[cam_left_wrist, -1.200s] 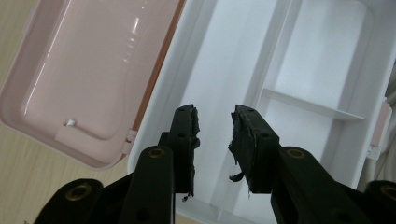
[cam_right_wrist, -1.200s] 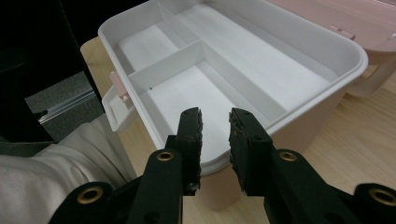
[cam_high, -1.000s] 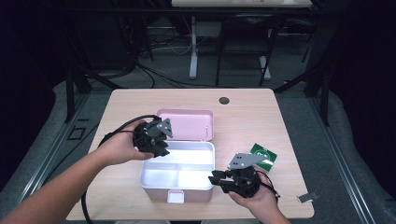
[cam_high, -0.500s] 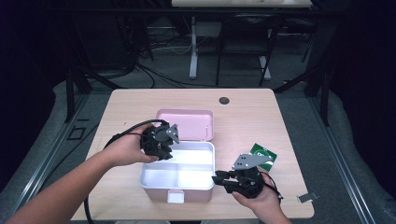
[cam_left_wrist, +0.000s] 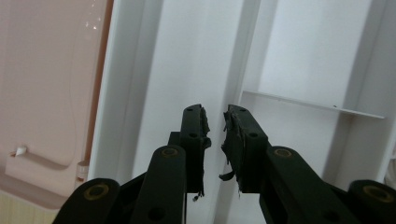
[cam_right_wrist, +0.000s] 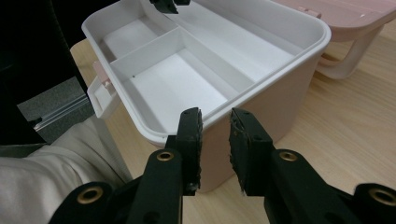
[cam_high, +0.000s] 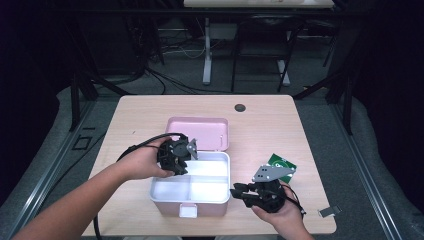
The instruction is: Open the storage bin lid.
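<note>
So the main thing that's changed over the last second: the left gripper (cam_high: 181,156) has slid from over the pink lid (cam_high: 200,131) toward the middle of the high view and dipped a bit, and now it hangs over the back edge of the white box (cam_high: 170,192), which sits open in the lower middle of the frame with its lid flipped back behind it. Its jaws have just been closing too, and in the left gripper view they stand narrow, a thin gap between them with nothing in it, pointing down at the long back compartment (cam_left_wrist: 196,60) next to the divider (cam_left_wrist: 313,103). The right gripper (cam_high: 239,191) hasn't really budged; it sits at the lower right, just off the box's right wall. In the right gripper view its jaws are also narrow and empty, with the box's rim (cam_right_wrist: 261,95) right ahead of the tips but not pinched. A green packet (cam_high: 283,165) lies on the table (cam_high: 300,125) behind it. Looks like the person is lining up to work inside the empty box, probably steadying it with the right.
</note>
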A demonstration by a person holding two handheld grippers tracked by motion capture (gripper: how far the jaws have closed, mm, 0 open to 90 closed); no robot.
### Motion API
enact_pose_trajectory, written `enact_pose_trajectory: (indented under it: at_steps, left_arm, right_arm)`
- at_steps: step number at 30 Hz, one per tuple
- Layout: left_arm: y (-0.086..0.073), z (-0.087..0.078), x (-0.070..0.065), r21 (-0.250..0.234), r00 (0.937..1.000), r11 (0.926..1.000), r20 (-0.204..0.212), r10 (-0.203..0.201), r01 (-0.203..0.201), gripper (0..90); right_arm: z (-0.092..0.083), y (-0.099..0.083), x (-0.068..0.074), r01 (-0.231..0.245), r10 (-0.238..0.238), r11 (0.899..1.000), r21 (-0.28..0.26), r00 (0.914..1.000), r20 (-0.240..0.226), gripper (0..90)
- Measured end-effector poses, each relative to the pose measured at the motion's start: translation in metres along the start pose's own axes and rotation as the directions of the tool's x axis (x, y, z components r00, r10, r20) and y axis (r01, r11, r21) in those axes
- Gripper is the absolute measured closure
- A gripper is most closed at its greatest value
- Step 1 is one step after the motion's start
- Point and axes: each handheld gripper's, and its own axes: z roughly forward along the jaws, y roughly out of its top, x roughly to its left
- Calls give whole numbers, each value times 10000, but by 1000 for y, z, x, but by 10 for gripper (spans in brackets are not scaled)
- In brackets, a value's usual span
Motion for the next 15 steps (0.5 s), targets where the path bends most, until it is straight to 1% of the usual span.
enact_pose_trajectory:
  at_steps: [4,6,8,12,15]
  left_arm:
    - [2,1,0,54,10000,10000,-23,-16,16,775]
    - [2,1,0,84,10000,9999,-6,79,-79,780]
    - [3,1,0,64,10000,10000,97,24,-24,780]
    - [5,2,-3,180,9996,9996,166,220,-223,785]
    - [7,6,-6,451,9989,9982,243,390,-401,791]
  right_arm:
    - [-2,-1,-1,-32,32,10000,-25,10000,24,736]
    - [-3,-2,-1,-48,48,10000,-13,10000,0,735]
    - [-4,-2,-2,-48,48,10000,-22,10000,21,735]
    - [-5,-3,-3,-98,98,9999,-49,9999,51,735]
    - [-6,-3,-3,-119,119,9999,-63,9999,40,735]
